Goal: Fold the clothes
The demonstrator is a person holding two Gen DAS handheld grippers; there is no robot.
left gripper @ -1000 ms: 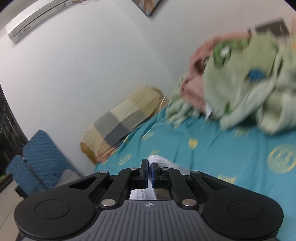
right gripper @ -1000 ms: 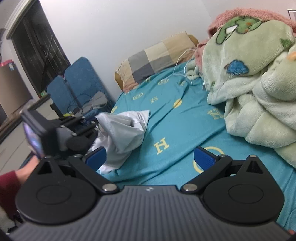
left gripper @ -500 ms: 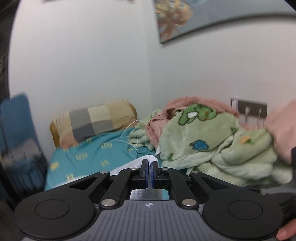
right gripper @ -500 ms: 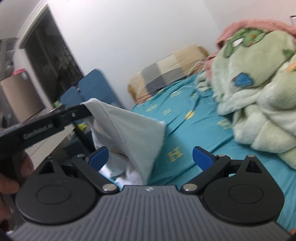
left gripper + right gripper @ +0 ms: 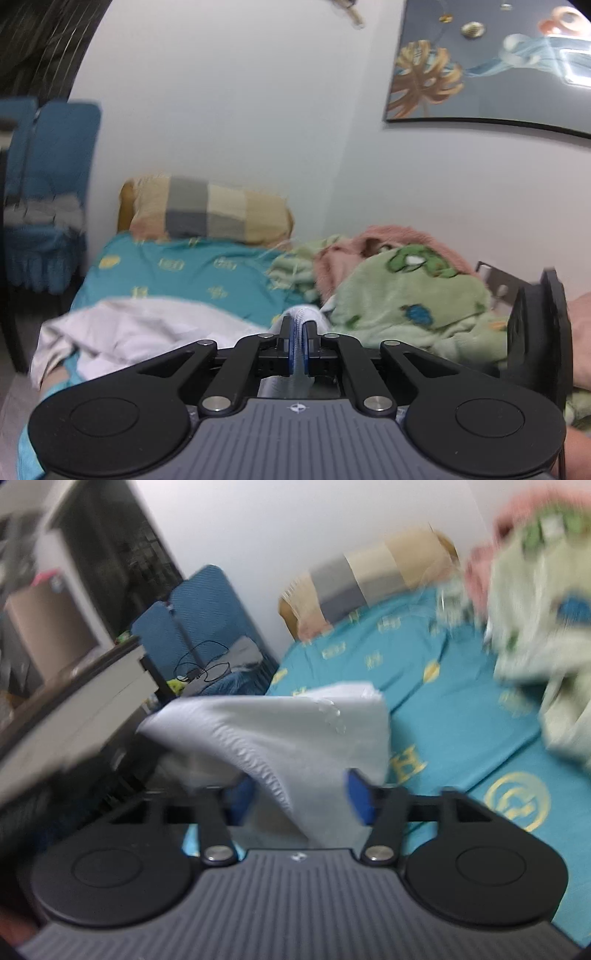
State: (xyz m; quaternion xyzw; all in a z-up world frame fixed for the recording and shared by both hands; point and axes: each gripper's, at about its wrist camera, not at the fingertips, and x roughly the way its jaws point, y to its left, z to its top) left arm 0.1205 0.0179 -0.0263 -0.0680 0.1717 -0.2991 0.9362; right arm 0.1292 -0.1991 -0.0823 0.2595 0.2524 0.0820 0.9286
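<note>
White garment (image 5: pixel 295 738) is hanging over the bed (image 5: pixel 443 701), at twelve o'clock from my left tongs (image 5: pixel 299 345) gripping its hem; right tongs (image 5: pixel 299 797) are narrowing around the cloth, jaws just closing, for spreading it.

Your left gripper (image 5: pixel 298 341) is pinching a stitched hem of the white garment (image 5: pixel 140 325), its jaws closed tight on the cloth. The rest of it is trailing toward the bed's (image 5: pixel 192 273) left edge. A checked pillow (image 5: pixel 210 218) is lying at the head; a green blanket (image 5: pixel 406 310) is heaping along the right side.
</note>
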